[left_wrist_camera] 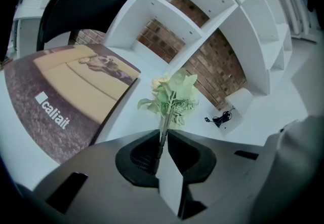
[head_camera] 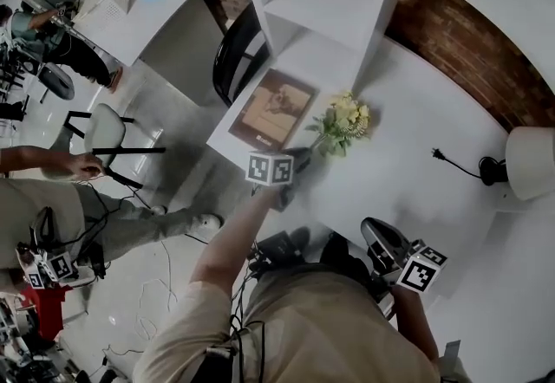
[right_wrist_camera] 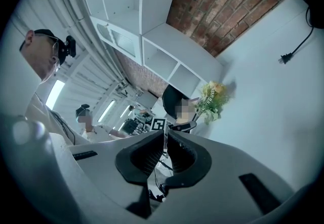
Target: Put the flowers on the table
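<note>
A small bunch of yellow flowers with green leaves (head_camera: 343, 121) lies low over the white table (head_camera: 408, 182); whether it touches the top I cannot tell. My left gripper (head_camera: 303, 157) reaches in from the table's front edge and is shut on the thin stem. In the left gripper view the stem (left_wrist_camera: 163, 134) runs between the closed pads and the bunch (left_wrist_camera: 172, 97) sticks out ahead. My right gripper (head_camera: 375, 232) hangs back near my body at the table's edge, shut and empty. The right gripper view shows its jaws (right_wrist_camera: 165, 139) closed, with the flowers (right_wrist_camera: 213, 98) farther off.
A brown booklet (head_camera: 276, 109) lies left of the flowers, at the table's corner. A white shelf unit (head_camera: 334, 0) stands behind it, a black chair (head_camera: 236, 52) beside it. A black plug and cable (head_camera: 453, 161) and a white lamp shade (head_camera: 531, 163) sit to the right. People stand left.
</note>
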Motion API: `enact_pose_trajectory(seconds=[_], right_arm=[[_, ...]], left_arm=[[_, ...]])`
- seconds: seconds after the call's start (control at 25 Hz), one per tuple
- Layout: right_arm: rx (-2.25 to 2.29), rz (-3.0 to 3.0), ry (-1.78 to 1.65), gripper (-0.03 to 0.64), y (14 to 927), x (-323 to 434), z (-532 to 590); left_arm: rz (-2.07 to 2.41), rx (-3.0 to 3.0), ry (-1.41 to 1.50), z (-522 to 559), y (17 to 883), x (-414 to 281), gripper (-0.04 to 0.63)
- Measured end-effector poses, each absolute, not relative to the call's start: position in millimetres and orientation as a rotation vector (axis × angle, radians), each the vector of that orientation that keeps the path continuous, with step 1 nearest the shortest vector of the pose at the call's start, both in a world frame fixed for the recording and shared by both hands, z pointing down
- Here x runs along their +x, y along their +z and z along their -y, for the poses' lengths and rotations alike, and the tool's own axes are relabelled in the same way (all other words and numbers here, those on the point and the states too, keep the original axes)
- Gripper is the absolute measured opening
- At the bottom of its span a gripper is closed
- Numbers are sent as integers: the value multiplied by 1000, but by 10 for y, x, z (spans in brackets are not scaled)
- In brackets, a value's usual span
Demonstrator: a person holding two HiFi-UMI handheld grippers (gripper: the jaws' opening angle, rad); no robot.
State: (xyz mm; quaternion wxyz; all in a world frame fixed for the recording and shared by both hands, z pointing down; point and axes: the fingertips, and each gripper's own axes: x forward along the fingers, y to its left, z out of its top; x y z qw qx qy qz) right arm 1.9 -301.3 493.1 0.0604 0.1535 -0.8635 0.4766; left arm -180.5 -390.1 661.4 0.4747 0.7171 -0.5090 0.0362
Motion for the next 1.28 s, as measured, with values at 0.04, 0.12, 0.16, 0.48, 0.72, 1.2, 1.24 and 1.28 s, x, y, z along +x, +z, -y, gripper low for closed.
enact_pose_trajectory(seconds=[0.04, 0.12, 0.16, 0.48, 0.72, 1.2, 1.24, 1.28], right_arm=[[460, 2614, 1443, 35, 4932, 12, 3009], [454, 2618, 1443, 35, 4924, 5, 3007], [453, 2619, 1443, 35, 4920, 6, 3007], [458, 2645, 1430, 35, 4856, 32, 2996], [458, 2646, 1423, 35, 4868, 30, 2941], [429, 2656, 1393, 35, 4866, 33, 2888], [428, 2658, 1390, 35, 4855, 19, 2894], [428, 2660, 1387, 35, 4846, 2, 2901]], left_arm=[[1258, 1758, 109, 3904, 6621, -1811, 33], [1276, 1767, 145, 3919, 6625, -1809, 83], [1278, 1770, 157, 3925, 6624, -1799, 127], [1307, 1802, 214, 3943, 6537, -1787, 250], [1332, 1810, 256, 3895, 6531, -1823, 275], [1358, 1846, 271, 3795, 6466, -1831, 282], [1364, 1855, 270, 3803, 6436, -1850, 282], [1369, 1863, 271, 3813, 6405, -1875, 282]])
